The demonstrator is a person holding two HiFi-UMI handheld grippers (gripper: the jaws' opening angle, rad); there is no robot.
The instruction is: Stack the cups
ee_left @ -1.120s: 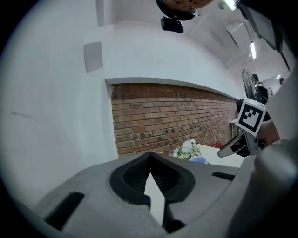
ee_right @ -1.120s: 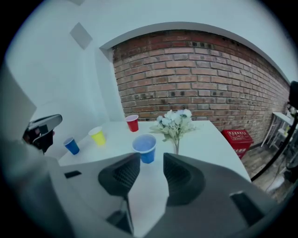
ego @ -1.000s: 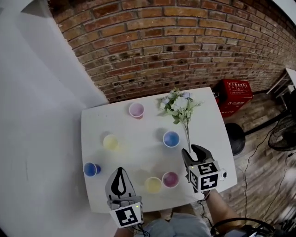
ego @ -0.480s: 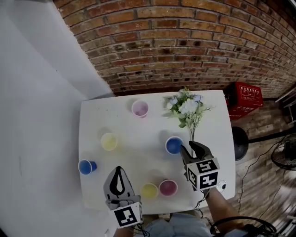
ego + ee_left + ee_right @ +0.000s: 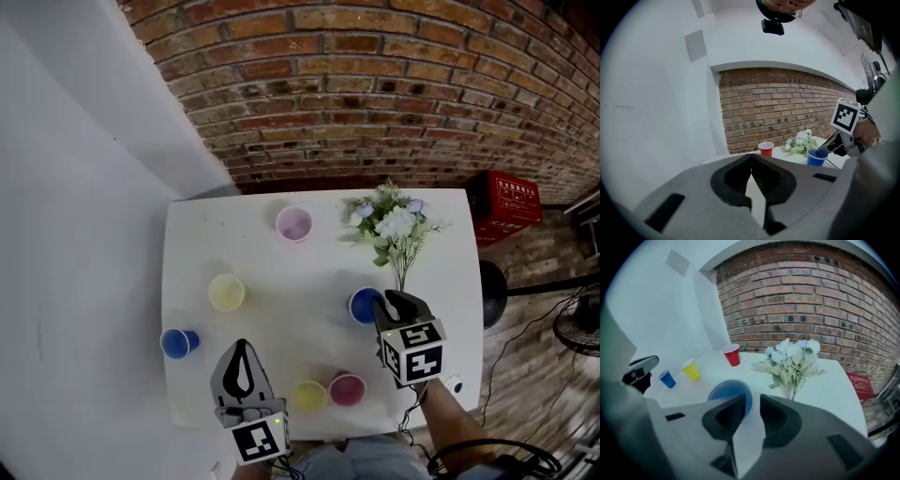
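Note:
Several cups stand on the white table (image 5: 441, 281): a red one (image 5: 294, 223) at the back, yellow (image 5: 226, 292), small blue (image 5: 175, 343), and a yellow (image 5: 308, 396) and a pink one (image 5: 347, 389) side by side at the front. My right gripper (image 5: 394, 302) is at the larger blue cup (image 5: 364, 305). In the right gripper view its jaws (image 5: 750, 401) straddle the near rim of this blue cup (image 5: 726, 394); they have just been closing, a gap still shows. My left gripper (image 5: 242, 349) hovers at the front left, shut and empty (image 5: 751, 157).
A bunch of white flowers (image 5: 394, 220) lies at the back right, its stems running toward the blue cup. A brick wall (image 5: 375, 94) stands behind the table. A red crate (image 5: 511, 202) and a fan (image 5: 577, 323) are on the floor at the right.
My right gripper has moved forward and down to the blue cup's rim, and its jaws have narrowed. The left gripper has sunk a little and stayed shut.

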